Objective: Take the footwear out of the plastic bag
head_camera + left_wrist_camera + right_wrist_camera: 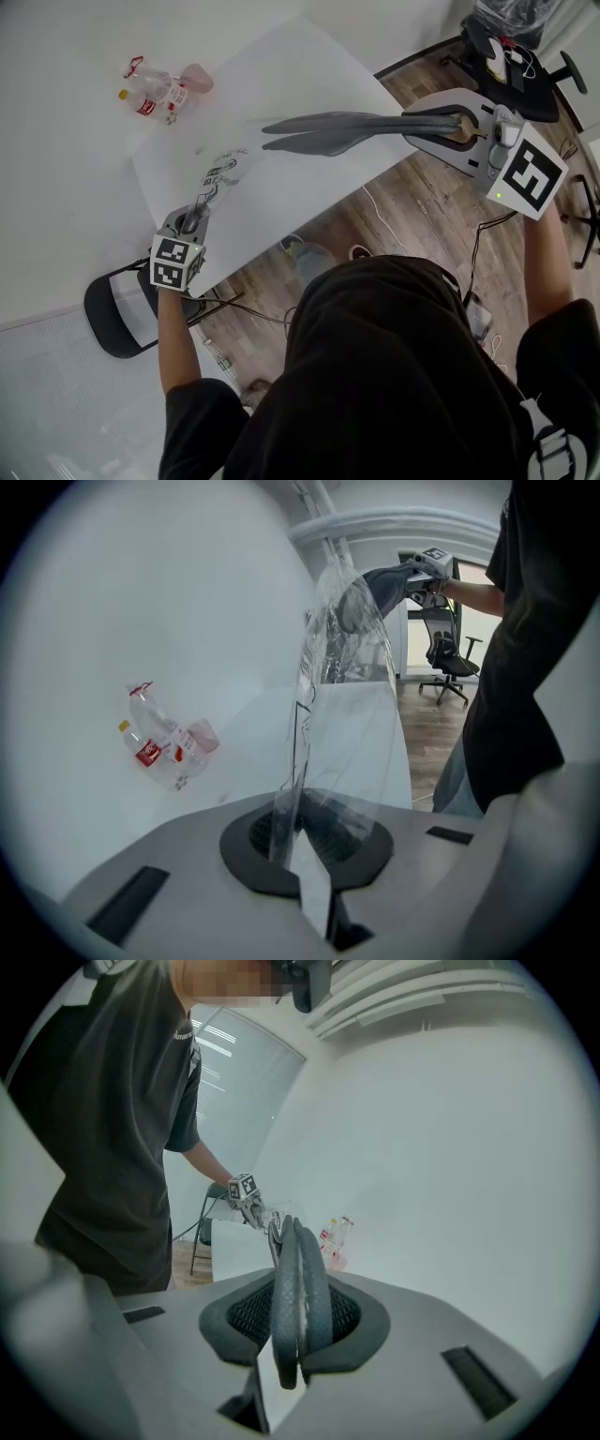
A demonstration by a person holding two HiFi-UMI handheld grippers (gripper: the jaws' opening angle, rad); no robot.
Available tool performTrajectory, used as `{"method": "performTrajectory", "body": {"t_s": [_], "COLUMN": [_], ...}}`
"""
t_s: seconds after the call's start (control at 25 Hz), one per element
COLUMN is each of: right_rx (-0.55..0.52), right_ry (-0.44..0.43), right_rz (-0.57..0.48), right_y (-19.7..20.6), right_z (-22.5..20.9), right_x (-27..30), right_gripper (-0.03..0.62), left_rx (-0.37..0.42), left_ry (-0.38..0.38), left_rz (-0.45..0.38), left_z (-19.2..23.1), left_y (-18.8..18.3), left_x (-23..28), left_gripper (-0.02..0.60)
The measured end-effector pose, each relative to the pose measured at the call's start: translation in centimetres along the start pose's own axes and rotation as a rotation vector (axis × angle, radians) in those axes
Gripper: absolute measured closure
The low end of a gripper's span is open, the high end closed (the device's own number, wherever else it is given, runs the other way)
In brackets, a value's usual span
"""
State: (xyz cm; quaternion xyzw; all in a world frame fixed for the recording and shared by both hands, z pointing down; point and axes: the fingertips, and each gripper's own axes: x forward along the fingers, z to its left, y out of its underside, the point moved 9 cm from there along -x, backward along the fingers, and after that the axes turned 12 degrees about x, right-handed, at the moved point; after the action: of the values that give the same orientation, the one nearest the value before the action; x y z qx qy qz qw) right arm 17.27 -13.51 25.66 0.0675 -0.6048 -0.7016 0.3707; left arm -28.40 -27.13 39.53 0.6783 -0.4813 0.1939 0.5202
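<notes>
A pair of flat grey footwear (pixel 356 129) hangs in the air over the white table (pixel 300 202), pressed sole to sole. My right gripper (pixel 461 124) is shut on its heel end, and the two soles stand edge-on between the jaws (pixel 298 1297). A clear plastic bag (pixel 230 167) stretches from the toe ends down to my left gripper (pixel 192 223), which is shut on the bag's bottom edge (pixel 298 841). In the left gripper view the bag (pixel 342 686) rises taut to the footwear (pixel 375 585), whose toes sit at the bag's mouth.
Plastic bottles (pixel 155 92) and a pink cup (pixel 198 78) lie on the white surface at the far left. A black chair (pixel 117 309) stands under the table's near corner. An office chair (pixel 514 58) and cables are on the wooden floor at the right.
</notes>
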Motion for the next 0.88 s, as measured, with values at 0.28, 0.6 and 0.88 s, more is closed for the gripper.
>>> {"method": "performTrajectory", "body": {"t_s": [0.28, 0.6, 0.88], "right_rx": [0.156, 0.378, 0.529], "right_ry": [0.120, 0.353, 0.514], "right_rz": [-0.204, -0.464, -0.314], "right_y": [-0.5, 1.0, 5.7], "right_z": [-1.5, -1.3, 0.7], "right_x": [-1.3, -1.6, 1.4], "right_gripper": [0.516, 0.516, 0.516], "left_rx": [-0.171, -0.273, -0.477], "left_ry": [-0.053, -0.204, -0.222], "left_rz": [-0.113, -0.069, 0.173], "left_z": [1.8, 0.6, -3.8], "left_y": [-1.5, -6.6, -7.5], "left_x": [-0.9, -1.1, 3.2], "left_gripper": [0.558, 0.558, 0.558]}}
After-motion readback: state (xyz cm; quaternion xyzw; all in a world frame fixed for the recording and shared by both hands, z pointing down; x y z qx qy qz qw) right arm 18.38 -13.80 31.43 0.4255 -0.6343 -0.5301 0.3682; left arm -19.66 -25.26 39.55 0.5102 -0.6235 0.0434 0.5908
